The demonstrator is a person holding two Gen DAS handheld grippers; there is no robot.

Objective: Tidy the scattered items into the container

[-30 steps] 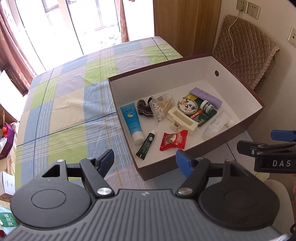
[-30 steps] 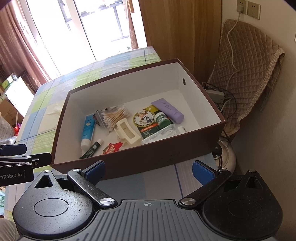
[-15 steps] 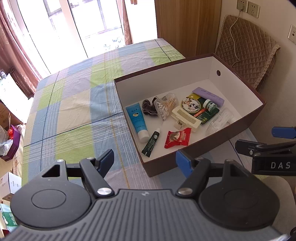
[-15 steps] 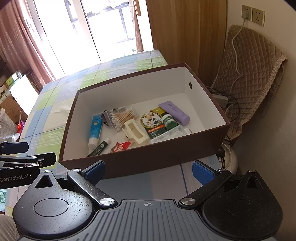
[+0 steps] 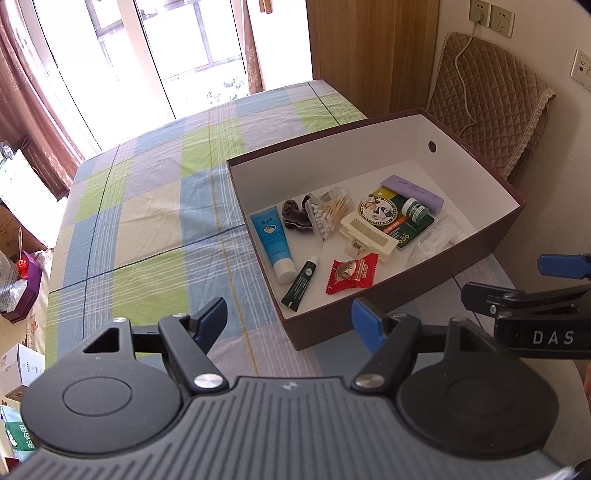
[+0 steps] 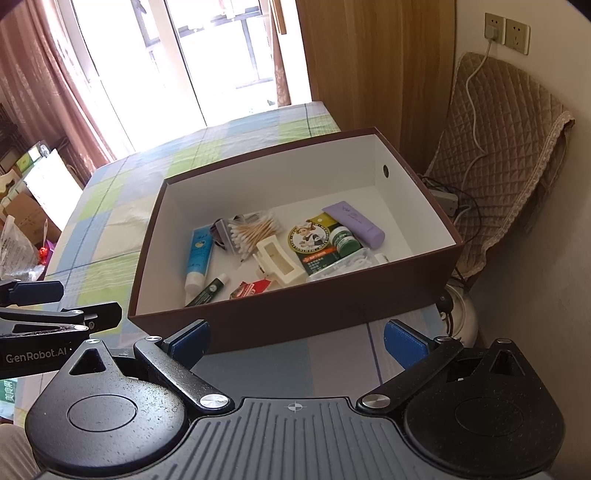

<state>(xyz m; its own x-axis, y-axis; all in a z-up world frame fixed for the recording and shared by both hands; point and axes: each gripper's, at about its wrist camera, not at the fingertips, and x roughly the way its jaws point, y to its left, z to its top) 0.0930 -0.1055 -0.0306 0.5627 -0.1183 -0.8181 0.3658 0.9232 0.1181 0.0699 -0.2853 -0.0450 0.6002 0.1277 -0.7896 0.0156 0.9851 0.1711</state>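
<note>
A brown box (image 5: 461,254) (image 6: 295,317) with a white inside stands on the checked tablecloth (image 5: 140,229). In it lie a blue tube (image 5: 273,240) (image 6: 197,254), a dark green tube (image 5: 299,286), a red sachet (image 5: 351,271), a cream hair clip (image 5: 369,236) (image 6: 277,260), cotton swabs (image 5: 330,214) (image 6: 253,232), a purple tube (image 5: 412,192) (image 6: 356,223) and other small items. My left gripper (image 5: 288,321) is open and empty, short of the box's near corner. My right gripper (image 6: 295,339) is open and empty before the box's near wall.
A quilted brown chair cover (image 6: 506,155) with a white cable stands right of the box. Wall sockets (image 5: 489,16) sit above it. A wooden cabinet (image 6: 369,62) and bright glass doors (image 5: 184,48) lie behind the table. Boxes and bags (image 5: 18,280) crowd the floor at left.
Both grippers have drawn back and up from the box, which now looks smaller and farther. Their jaws stayed open and empty.
</note>
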